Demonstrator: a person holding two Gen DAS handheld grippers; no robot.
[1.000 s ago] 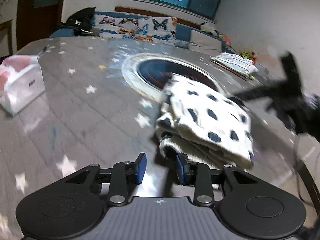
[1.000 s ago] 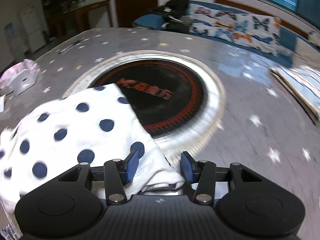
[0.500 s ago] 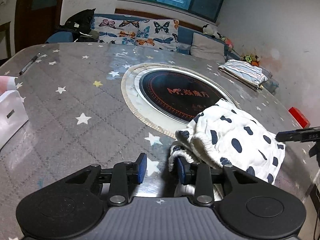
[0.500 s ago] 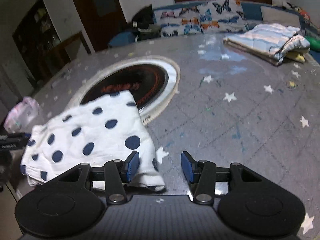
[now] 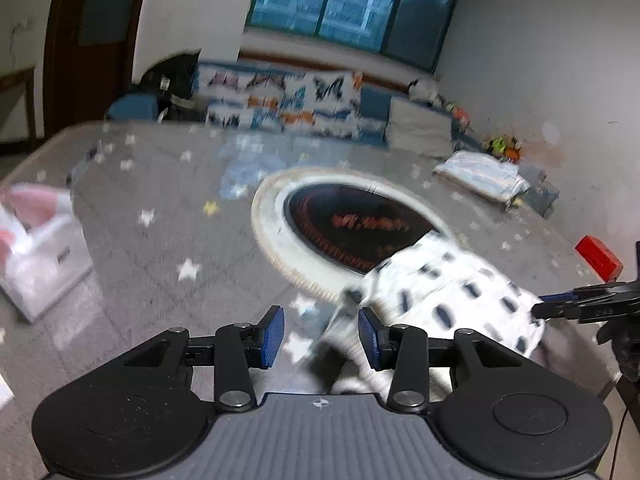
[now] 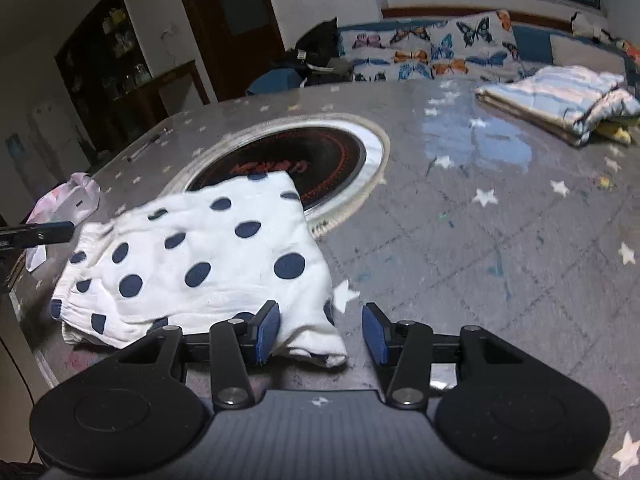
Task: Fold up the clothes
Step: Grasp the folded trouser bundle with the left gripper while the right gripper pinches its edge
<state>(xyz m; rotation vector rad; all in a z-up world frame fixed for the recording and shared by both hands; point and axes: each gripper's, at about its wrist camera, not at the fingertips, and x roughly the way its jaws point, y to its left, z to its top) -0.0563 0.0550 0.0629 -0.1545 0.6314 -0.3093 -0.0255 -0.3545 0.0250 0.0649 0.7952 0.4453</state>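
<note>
A folded white garment with dark blue dots [image 6: 200,264] lies on the grey star-patterned table, partly over the round black hob inset [image 6: 296,160]. It also shows blurred in the left wrist view [image 5: 448,292]. My left gripper [image 5: 321,338] is open and empty, raised beside the garment's left end. My right gripper [image 6: 320,334] is open and empty, with the garment's near corner between and just beyond its pads. The right gripper's fingers [image 5: 580,304] show at the garment's far side in the left wrist view.
A folded striped garment [image 6: 560,96] lies at the table's far right. A white and pink box [image 5: 36,240] stands at the left edge. A red block [image 5: 598,260] sits near the right edge. A butterfly-print sofa [image 6: 432,52] stands behind the table.
Both grippers have drawn back and lifted from the garment, which now lies folded and still. The left view is blurred from motion and tilts upward.
</note>
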